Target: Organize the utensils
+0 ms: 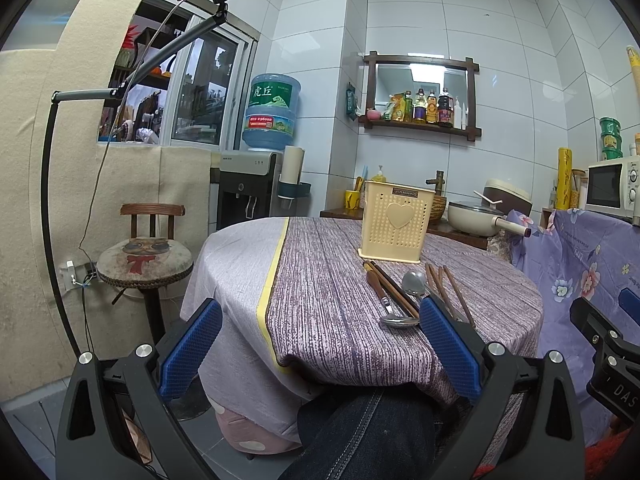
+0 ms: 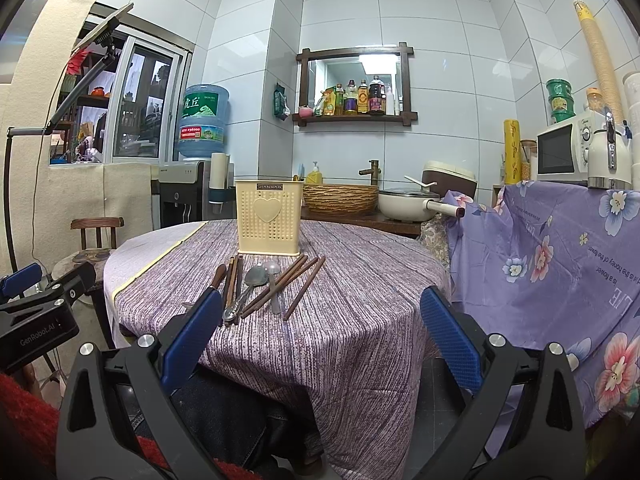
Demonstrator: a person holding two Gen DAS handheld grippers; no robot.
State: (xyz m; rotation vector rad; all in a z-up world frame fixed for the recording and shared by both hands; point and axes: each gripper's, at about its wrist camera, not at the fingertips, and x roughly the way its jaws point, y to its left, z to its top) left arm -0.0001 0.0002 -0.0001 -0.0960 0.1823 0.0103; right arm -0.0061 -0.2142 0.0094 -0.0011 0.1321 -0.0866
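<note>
One cream utensil holder (image 2: 268, 216) with a heart emblem stands upright on the bench (image 2: 360, 312), which is covered by a striped purple cloth. Just in front of the holder lie two metal spoons (image 2: 256, 278), one clear plastic spoon (image 2: 273, 276) and several brown chopsticks (image 2: 304, 290); their exact count cannot be told, since they overlap. The left hand-held gripper (image 1: 320, 344) and right hand-held gripper (image 2: 320, 340) hover at the near edge of the bench, level, jaws spread wide, gripping nothing, both pointing toward the holder.
</note>
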